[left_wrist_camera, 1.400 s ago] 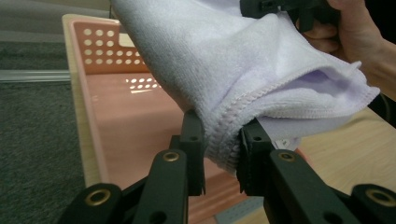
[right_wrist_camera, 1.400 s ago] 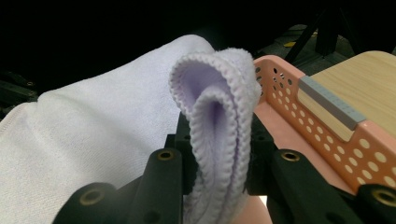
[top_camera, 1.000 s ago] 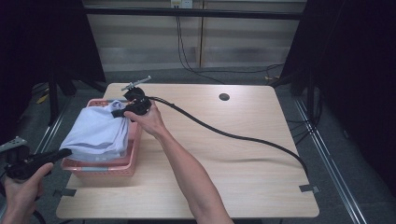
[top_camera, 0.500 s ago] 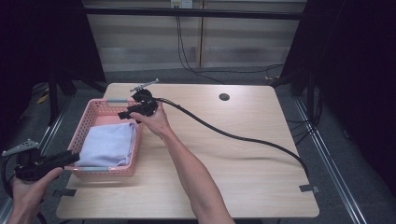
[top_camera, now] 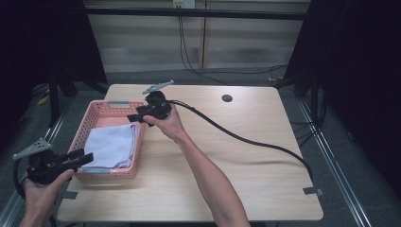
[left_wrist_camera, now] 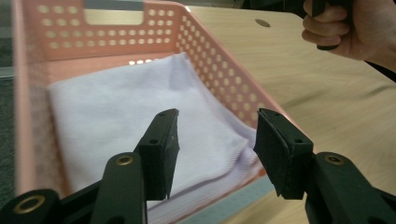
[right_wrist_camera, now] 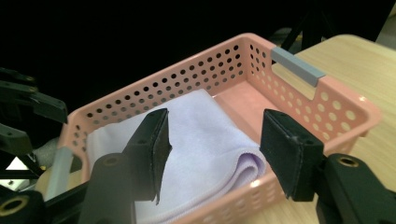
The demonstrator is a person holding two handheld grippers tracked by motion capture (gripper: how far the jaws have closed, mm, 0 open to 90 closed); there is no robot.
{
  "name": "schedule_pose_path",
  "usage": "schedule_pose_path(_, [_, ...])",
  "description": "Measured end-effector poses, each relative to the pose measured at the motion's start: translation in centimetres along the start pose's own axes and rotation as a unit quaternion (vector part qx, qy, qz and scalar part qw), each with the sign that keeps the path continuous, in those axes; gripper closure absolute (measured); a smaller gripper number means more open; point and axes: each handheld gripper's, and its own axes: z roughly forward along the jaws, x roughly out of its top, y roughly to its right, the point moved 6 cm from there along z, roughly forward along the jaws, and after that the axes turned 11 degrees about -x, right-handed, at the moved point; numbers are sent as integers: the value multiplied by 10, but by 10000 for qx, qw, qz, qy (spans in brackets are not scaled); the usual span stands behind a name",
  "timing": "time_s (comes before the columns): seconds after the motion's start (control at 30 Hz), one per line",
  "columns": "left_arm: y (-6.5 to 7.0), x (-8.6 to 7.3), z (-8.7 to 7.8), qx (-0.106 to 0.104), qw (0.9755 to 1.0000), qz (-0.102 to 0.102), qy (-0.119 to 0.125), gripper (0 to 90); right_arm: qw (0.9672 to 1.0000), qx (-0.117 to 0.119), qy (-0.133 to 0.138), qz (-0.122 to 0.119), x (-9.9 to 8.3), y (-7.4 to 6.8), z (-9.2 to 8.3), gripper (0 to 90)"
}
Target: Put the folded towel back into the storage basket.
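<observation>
Folded towel laid in the basket; both tongs drawn clear.
Lilac towel point(top_camera: 112, 145) lies folded inside the pink basket point(top_camera: 109, 106) at the counter's point(top_camera: 246, 156) left edge; left tongs point(top_camera: 81, 158) and right tongs point(top_camera: 135, 116), jaws having just been opening, stand apart and empty; placement appears done, only withdrawal seemingly left.

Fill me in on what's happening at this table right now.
A person works with a gripper in each hand at a pink perforated basket on the wooden table. A folded pale lilac towel lies inside it. Both the left gripper and the right gripper have just been opening; nothing sits between their jaws, and both are off the towel.
</observation>
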Motion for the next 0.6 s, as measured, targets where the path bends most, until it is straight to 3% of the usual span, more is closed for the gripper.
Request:
schedule_pose_path(0.13, [25, 1, 17, -70, 9998, 184, 67, 477, 9998, -64, 179, -59, -3, 3, -27, 405])
schedule_pose_path(0.23, [38, 1, 31, -59, 9998, 191, 34, 522, 9992, -164, 360, -75, -10, 8, -54, 386])
schedule_pose_path(0.47, [75, 4, 66, -356, 9984, 428, -5, 464, 9965, -466, 696, -36, -44, 23, -119, 383])
schedule_pose_path(0.6, [92, 4, 85, -467, 9970, 609, -42, 463, 9956, -574, 738, 36, -65, 30, -142, 383])
